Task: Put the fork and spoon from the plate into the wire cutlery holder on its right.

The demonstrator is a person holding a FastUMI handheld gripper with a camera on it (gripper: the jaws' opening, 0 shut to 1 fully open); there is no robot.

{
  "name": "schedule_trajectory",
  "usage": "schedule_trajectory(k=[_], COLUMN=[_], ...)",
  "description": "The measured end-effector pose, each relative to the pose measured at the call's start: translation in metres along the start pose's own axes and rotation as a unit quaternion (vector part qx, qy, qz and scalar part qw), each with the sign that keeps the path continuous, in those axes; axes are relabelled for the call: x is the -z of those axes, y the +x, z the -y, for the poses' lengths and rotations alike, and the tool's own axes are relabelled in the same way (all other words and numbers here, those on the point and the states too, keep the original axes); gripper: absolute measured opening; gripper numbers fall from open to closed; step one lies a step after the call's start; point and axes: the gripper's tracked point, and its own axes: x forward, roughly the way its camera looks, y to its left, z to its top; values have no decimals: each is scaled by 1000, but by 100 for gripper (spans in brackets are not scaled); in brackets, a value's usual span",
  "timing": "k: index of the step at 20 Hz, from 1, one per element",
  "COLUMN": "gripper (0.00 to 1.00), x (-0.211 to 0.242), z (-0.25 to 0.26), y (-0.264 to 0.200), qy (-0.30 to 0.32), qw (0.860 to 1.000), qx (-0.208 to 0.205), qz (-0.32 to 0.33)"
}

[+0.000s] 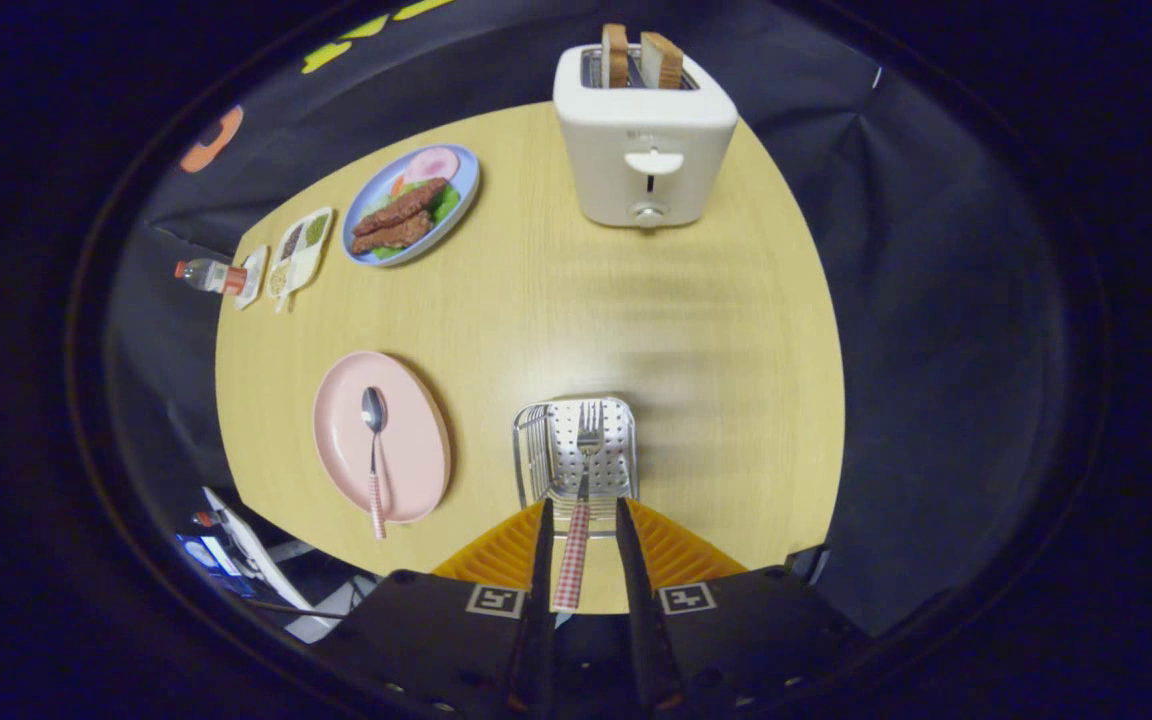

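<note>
A: Fork (581, 500) first. Where do you have it?

B: You have it in the gripper (581, 520), low centre of the frame. Its checked handle runs between the two fingers, tines pointing ahead over the holder (576, 450). The fingers stand apart with a gap on each side of the handle, so I can't tell whether they pinch it further back or have let go.

A: Why line it up like that?

B: My guess is that with the handle along the fingers, the tines lead straight into the holder's open top. The holder sits just ahead of your fingertips, right of the plate (406, 470), so the carry is short.

A: And the spoon (373, 455)?

B: It lies on the pink plate, left of centre, bowl away from you, handle toward you. That should make for the same lengthwise grasp.

A: Anything nearby to mind?

B: The toaster (644, 140), top centre, and the food dish (411, 205), upper left, are well apart from your path.
</note>
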Motion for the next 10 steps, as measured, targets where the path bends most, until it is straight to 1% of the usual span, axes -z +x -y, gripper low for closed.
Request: schedule_trajectory(k=[3, 5, 7, 10], gripper=[68, 92, 97, 97], x=[-12, -17, -13, 0], z=[-1, -7, -21, -52], y=[-19, -36, -54, -78], qy=[-16, -36, -49, -73], qw=[996, 987, 974, 950], qx=[9, 22, 26, 25], qz=[87, 154, 218, 302])
